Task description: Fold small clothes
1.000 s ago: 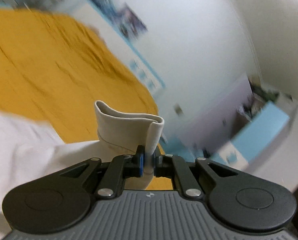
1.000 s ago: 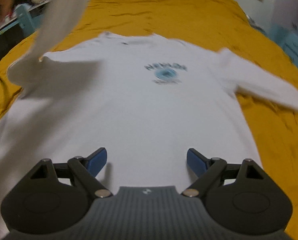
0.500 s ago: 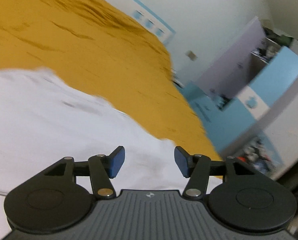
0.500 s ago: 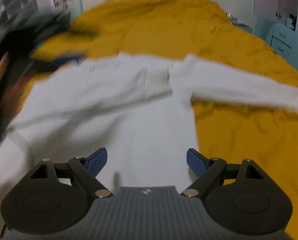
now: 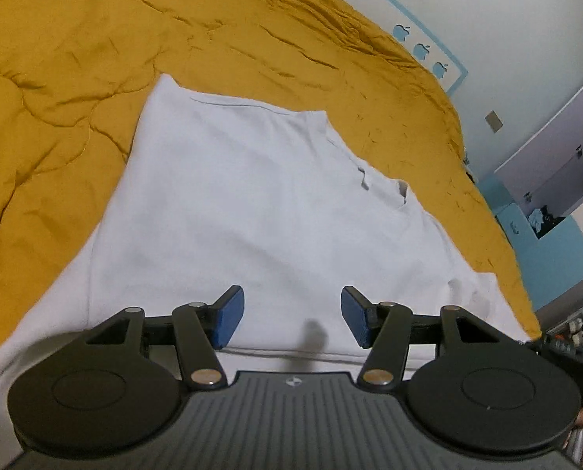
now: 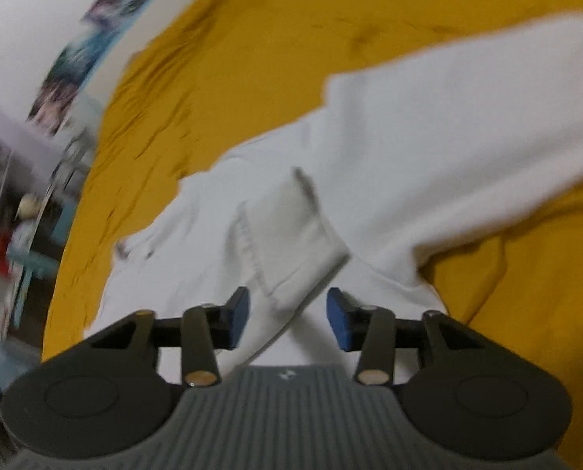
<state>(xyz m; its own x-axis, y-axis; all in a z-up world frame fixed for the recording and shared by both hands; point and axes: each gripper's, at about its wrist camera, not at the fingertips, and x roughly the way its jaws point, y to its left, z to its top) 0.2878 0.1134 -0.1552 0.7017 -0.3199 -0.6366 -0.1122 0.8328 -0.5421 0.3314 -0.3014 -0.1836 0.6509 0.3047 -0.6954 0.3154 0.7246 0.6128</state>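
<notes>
Now the white long-sleeved shirt (image 5: pixel 252 203) lies flat on the mustard-yellow bedcover (image 5: pixel 76 58), and it fills the middle of the left wrist view. One sleeve is folded over the body of the shirt, so the left side makes a straight folded edge that runs from near to far. The neckline (image 5: pixel 381 188) sits on the far right of the cloth, and a hem seam crosses near the camera.

In the right wrist view the picture is blurred. The cuff (image 6: pixel 287 235) of the folded sleeve lies on top of the shirt body, just in front of the fingers. The other sleeve (image 6: pixel 468 117) stretches away to the far right over the bedcover (image 6: pixel 272 39), not folded.

The left gripper (image 5: pixel 292 315) hangs over the near part of the shirt with its blue pads (image 5: pixel 229 315) wide apart, and nothing is between them. I cannot tell if the pads touch the cloth. The right gripper (image 6: pixel 287 319) also has its jaws spread, holding nothing, with the cuff lying between and a little beyond the blue pads (image 6: pixel 239 319).

Around the bed, a white wall (image 5: pixel 507 19) with a light blue band of small apple shapes (image 5: pixel 422 51) stands at the far right of the left wrist view. Blue furniture (image 5: pixel 558 250) stands beside the bed on the right.
</notes>
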